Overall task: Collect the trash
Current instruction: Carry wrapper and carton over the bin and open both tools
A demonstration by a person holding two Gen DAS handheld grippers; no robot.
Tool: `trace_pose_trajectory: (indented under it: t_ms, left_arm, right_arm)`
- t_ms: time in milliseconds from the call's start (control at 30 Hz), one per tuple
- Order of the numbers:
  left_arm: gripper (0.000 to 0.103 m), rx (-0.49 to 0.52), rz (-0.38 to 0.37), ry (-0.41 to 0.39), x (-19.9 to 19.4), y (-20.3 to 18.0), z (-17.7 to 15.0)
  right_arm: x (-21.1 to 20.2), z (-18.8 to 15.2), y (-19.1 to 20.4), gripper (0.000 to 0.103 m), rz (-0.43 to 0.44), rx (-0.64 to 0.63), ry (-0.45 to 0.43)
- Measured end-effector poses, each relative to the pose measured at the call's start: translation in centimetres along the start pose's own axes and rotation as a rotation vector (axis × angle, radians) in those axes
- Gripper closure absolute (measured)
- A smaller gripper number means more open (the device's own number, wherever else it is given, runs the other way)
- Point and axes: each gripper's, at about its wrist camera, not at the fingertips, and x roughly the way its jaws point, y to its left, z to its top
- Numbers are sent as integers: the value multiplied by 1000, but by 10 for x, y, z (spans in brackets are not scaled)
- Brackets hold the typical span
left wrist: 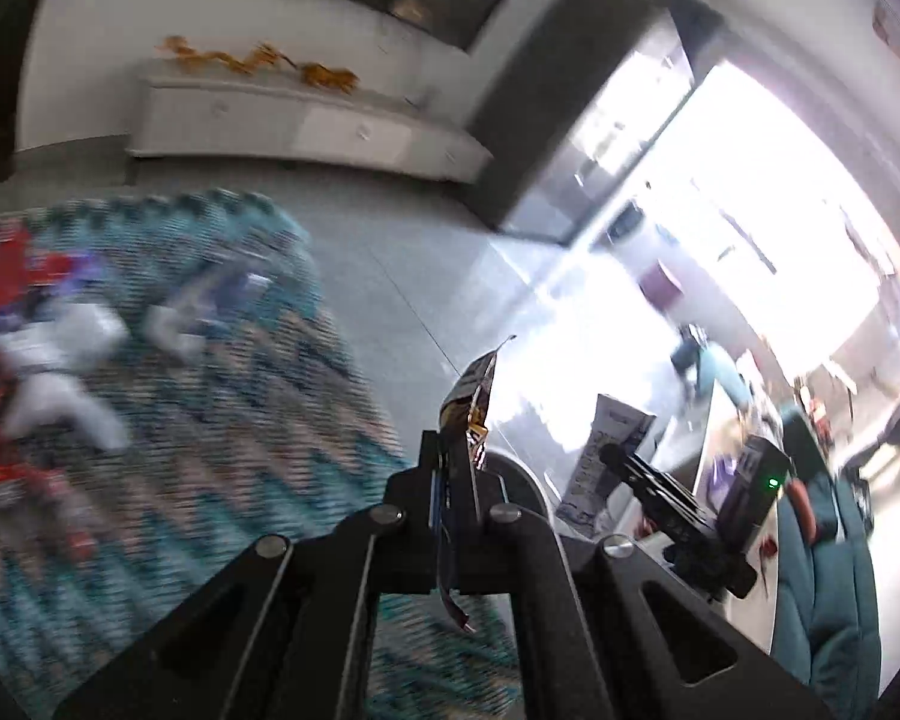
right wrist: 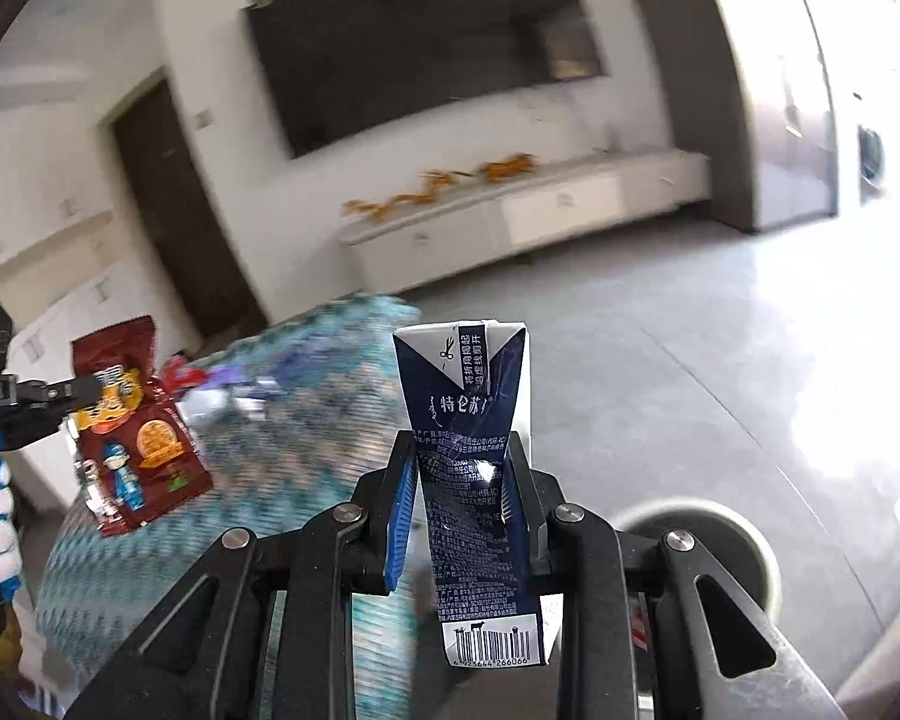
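My right gripper (right wrist: pixel 463 498) is clamped on a crushed navy-and-white milk carton (right wrist: pixel 471 432), which stands upright between the fingers, barcode end nearest the camera. My left gripper (left wrist: pixel 457 480) pinches a red snack wrapper (left wrist: pixel 471 402) edge-on — the right wrist view shows the same wrapper hanging off to the left of the carton, held up in the air. Ahead and left of the left gripper, more wrappers and white scraps (left wrist: pixel 60 360) lie blurred on the teal patterned rug (left wrist: pixel 240 420). A round white bin lid (right wrist: pixel 699 531) sits just right of the right gripper — low on the grey floor (right wrist: pixel 630 330).
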Motion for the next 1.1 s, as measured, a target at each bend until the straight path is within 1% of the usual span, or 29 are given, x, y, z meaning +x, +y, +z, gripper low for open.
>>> trace_pose_trajectory:
  t_ms: [133, 267, 367, 467, 533, 633, 700, 733, 767, 867, 900, 967, 1033, 1067, 1100]
  left_arm:
    - [101, 66, -23, 94, 68, -47, -2]
    - [101, 113, -23, 175, 130, -82, -8]
    - [101, 139, -7, 233, 176, -101, -15]
    - [101, 155, 18, 288, 223, -113, -23]
    - [101, 156, 30, 319, 246, -120, -30]
    - [99, 164, 51, 346, 275, -125, -38]
    - [98, 145, 27, 385, 290, -125, -44]
    - [98, 135, 16, 406, 298, -125, -48]
    - [98, 134, 16, 413, 304, -125, -50]
    - [98, 133, 13, 425, 308, -125, -55]
    - [98, 130, 8, 426, 305, -119, -55]
    - [96, 128, 4, 428, 305, -117, -54]
    - [84, 125, -1, 423, 302, -118, -54]
    - [67, 125, 2, 414, 301, -119, -52]
    - [54, 125, 4, 404, 297, -118, -50]
  right_arm:
    - [10, -17, -54, 76, -72, 85, 34]
    - [24, -31, -93, 76, -118, 146, 68]
    - [37, -38, -116, 76, -141, 179, 92]
    - [52, -43, -131, 75, -157, 204, 110]
    - [60, -45, -138, 74, -169, 215, 120]
    - [70, -50, -149, 73, -189, 228, 136]
    - [73, -54, -155, 72, -203, 234, 148]
    - [75, -56, -157, 68, -207, 238, 153]
    - [76, -58, -159, 66, -212, 242, 156]
    - [79, -62, -158, 64, -223, 247, 165]
    - [78, -62, -159, 62, -225, 249, 165]
    - [75, -62, -157, 59, -233, 252, 160]
    - [73, -59, -154, 56, -238, 253, 151]
    - [71, -57, -152, 55, -240, 252, 145]
    - [68, -58, -150, 55, -242, 250, 141]
